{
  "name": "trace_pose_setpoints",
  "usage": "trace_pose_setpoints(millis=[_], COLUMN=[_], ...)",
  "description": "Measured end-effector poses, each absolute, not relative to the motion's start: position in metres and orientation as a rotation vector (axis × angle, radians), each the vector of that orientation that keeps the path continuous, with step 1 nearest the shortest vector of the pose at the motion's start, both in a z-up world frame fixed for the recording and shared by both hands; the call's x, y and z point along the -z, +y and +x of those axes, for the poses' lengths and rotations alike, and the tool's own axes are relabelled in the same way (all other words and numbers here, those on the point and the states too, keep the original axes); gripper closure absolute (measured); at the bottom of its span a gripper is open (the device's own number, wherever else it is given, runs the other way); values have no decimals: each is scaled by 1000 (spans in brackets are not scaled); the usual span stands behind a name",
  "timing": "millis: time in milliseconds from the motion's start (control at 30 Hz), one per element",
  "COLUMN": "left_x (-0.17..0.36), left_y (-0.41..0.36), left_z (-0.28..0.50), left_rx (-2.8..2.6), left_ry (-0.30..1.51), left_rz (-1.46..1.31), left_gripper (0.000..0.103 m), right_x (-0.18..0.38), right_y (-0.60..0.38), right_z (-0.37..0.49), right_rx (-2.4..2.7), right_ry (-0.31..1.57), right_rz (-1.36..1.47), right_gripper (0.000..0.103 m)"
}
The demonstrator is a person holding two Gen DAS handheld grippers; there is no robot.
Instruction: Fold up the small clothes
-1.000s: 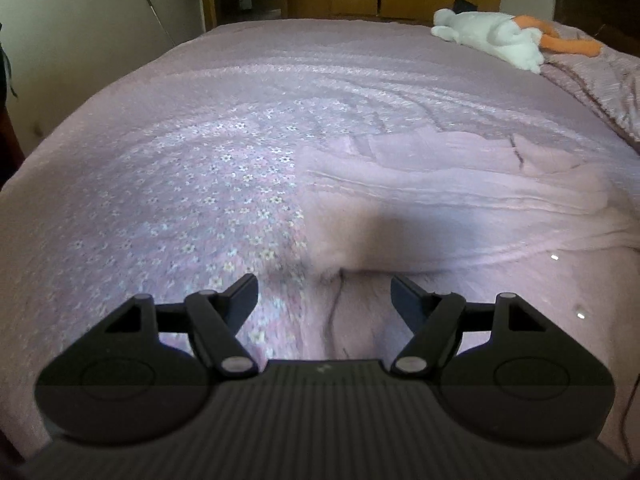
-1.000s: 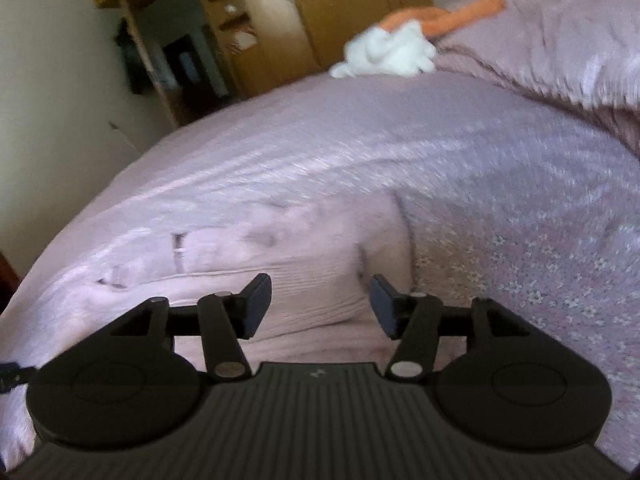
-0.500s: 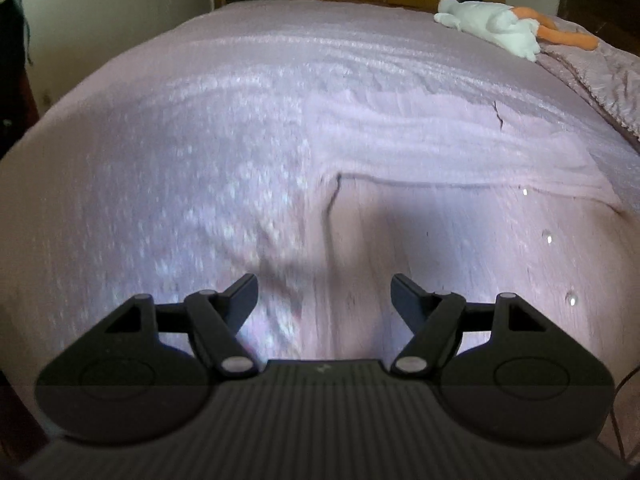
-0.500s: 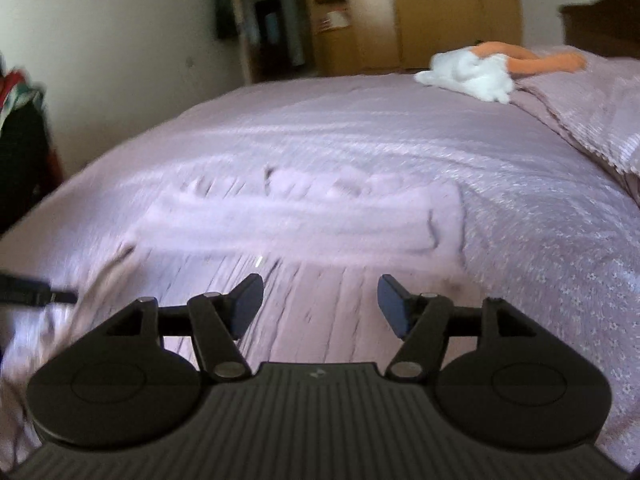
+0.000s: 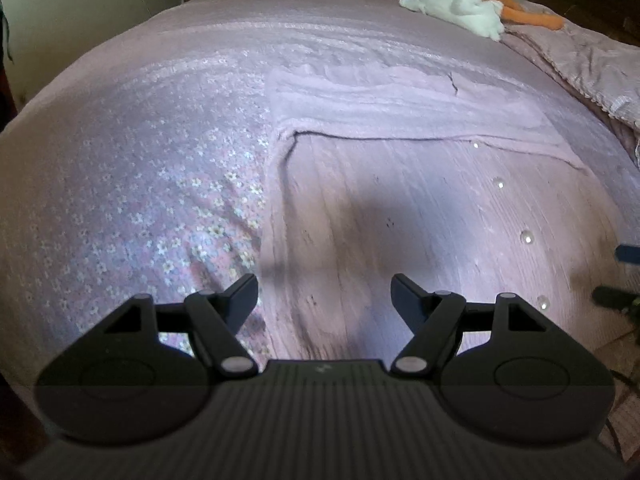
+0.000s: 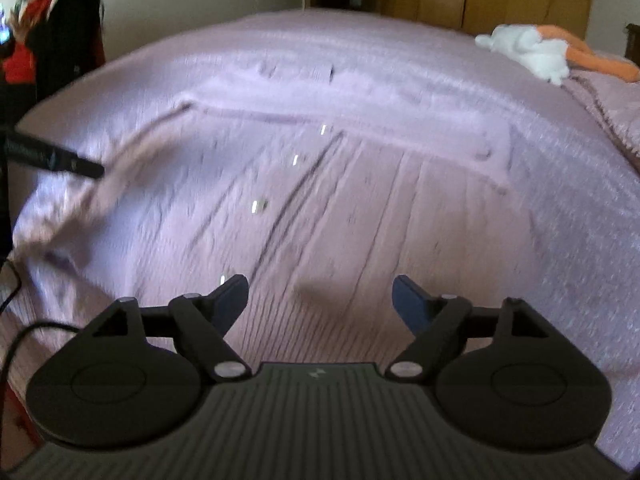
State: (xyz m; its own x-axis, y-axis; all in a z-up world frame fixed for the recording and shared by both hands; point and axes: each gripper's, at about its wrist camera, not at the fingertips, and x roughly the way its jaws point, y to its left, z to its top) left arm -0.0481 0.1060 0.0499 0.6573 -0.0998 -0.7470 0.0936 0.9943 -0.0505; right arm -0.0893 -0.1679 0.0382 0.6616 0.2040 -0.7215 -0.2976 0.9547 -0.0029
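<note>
Compared with a second ago, the pink ribbed cardigan (image 5: 400, 208) now lies spread open across the bed (image 5: 140, 140), its front panel and row of pearl buttons (image 5: 526, 237) in view where only a bunched band of knit showed before. The left gripper (image 5: 323, 292) has pulled back and now sits over the garment's left edge. The right gripper (image 6: 320, 294) has swung level, its jaws slightly wider apart. A person (image 6: 48, 32) now appears at the far left of the right wrist view.
</note>
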Motion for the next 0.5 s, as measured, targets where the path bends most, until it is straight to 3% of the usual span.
trace_pose_setpoints(millis=[300, 500], left_x=[-43, -56], left_y=[114, 116], left_z=[-55, -62], left_rx=[73, 72], left_ry=[844, 781], left_rz=[-31, -41], left_gripper=[29, 29], right_x=[-8, 11], right_y=[-128, -116], right_z=[-111, -104], right_rx=[-351, -349], right_ry=[866, 914], right_rz=[-535, -599], right_gripper=[19, 17])
